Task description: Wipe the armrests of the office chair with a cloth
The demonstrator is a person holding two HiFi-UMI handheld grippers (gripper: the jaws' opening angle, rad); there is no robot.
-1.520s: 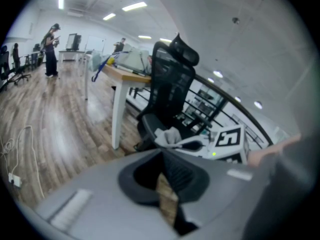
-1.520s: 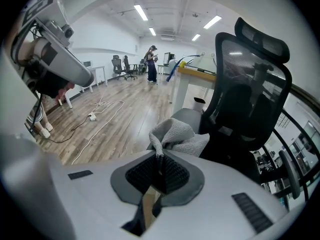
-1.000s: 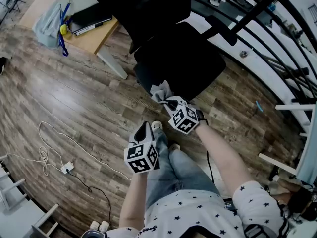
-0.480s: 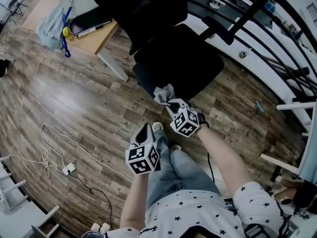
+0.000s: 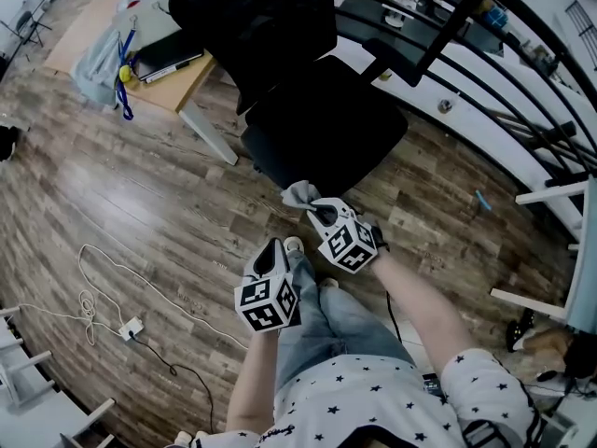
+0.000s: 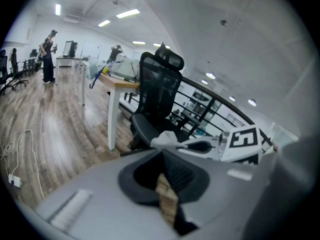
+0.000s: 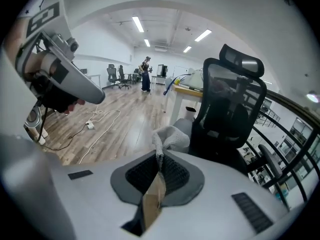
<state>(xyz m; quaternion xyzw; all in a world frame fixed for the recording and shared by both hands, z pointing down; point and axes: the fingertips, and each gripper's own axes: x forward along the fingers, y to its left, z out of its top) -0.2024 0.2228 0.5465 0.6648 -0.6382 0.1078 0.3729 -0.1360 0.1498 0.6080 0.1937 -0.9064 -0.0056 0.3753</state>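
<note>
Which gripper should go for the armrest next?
Right, probably: the right gripper is shut on the cloth, close to the office chair; the left gripper is shut, empty, farther back.

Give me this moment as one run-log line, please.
left gripper: shut, empty | right gripper: shut on cloth | cloth: before chair, off armrest

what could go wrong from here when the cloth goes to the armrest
1. The right gripper pinches only one end of the cloth; the rest bunches loose ahead of the jaws, so rubbing may pull it out.
2. The left gripper is shut, empty and away from the chair, so nothing steadies it; pushing on the armrest could turn it.
</note>
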